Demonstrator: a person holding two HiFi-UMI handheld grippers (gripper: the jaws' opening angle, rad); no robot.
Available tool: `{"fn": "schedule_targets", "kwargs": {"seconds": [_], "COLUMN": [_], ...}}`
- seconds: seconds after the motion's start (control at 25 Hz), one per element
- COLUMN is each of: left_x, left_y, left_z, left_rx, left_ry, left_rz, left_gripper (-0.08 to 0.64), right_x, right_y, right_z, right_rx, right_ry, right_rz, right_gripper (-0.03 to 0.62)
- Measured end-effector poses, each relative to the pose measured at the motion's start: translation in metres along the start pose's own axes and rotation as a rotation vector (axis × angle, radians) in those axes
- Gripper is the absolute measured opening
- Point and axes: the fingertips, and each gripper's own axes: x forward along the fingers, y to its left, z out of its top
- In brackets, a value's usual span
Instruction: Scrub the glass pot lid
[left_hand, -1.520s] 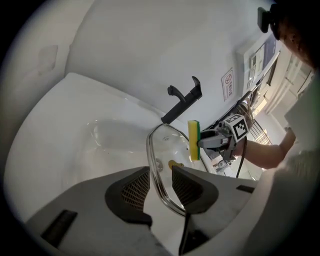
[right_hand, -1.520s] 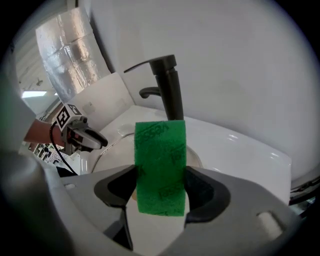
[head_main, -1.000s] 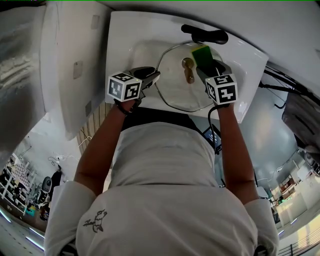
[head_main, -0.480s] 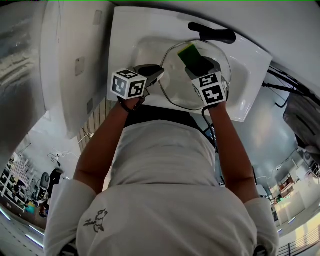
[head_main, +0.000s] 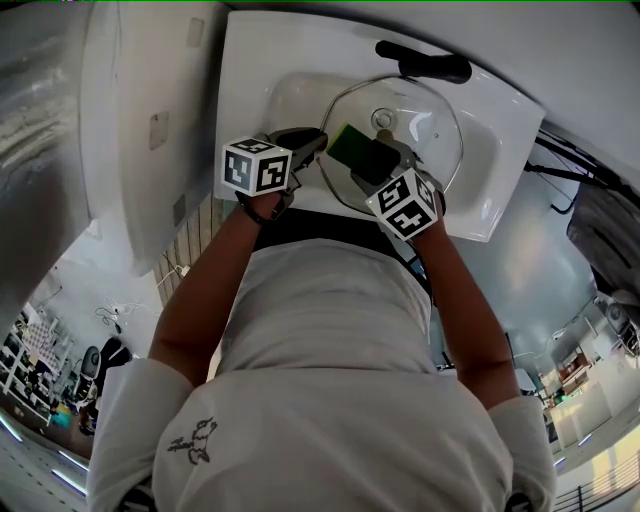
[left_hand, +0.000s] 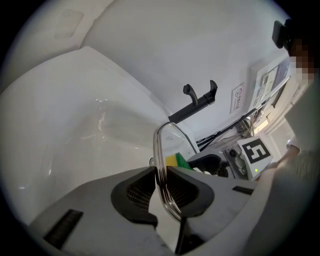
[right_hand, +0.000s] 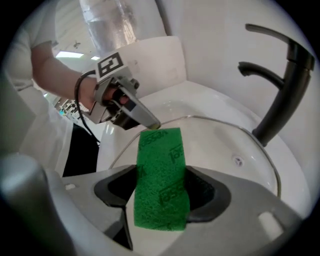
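Head view: the glass pot lid (head_main: 425, 135) sits in the sink (head_main: 250, 70), under the faucet (head_main: 425, 66) at the sink's back edge. The left gripper (head_main: 317, 145) steadies its left rim, and the right gripper (head_main: 367, 160) holds a green sponge (head_main: 347, 146) against the glass (mid-scrub, I judge). A second ago the sponge was near the faucet; it has swept to the lid's left rim. Left gripper view: the jaws, just closing, clamp the rim. Right gripper view: the jaws grip the sponge. The next move calls for a return stroke with steady pressure.
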Motion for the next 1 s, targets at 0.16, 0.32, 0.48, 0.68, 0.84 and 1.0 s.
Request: {"fn": "schedule_targets", "kwargs": {"seconds": [0.16, 0.32, 0.48, 0.68, 0.84, 1.0], "left_x": [0.000, 0.000, -0.001, 0.000, 0.000, 0.001], "left_y": [0.000, 0.000, 0.000, 0.000, 0.001, 0.001], "left_z": [-0.001, -0.001, -0.001, -0.001, -0.001, -0.001], "left_rx": [0.003, 0.007, 0.013, 0.019, 0.013, 0.015], "left_ry": [-0.003, -0.006, 0.001, 0.005, 0.006, 0.012], "left_rz": [0.006, 0.012, 0.014, 0.010, 0.005, -0.002], "left_gripper": [0.069, 0.069, 0.069, 0.069, 0.069, 0.069], "right_x": [-0.002, -0.010, -0.021, -0.036, -0.031, -0.022], "right_y": [0.029, 0.046, 0.021, -0.072, -0.114, -0.110], "right_z": [-0.015, -0.033, -0.035, -0.015, -0.002, 0.008], "right_rx": [-0.125, -0.164, -0.125, 0.093, 0.205, 0.201], "right_ry": [0.035, 0.072, 0.063, -0.008, -0.017, 0.002], "right_rz": [0.090, 0.173, 0.130, -0.146, -0.247, -0.274], "right_gripper": [0.295, 0.295, 0.295, 0.295, 0.295, 0.295]}}
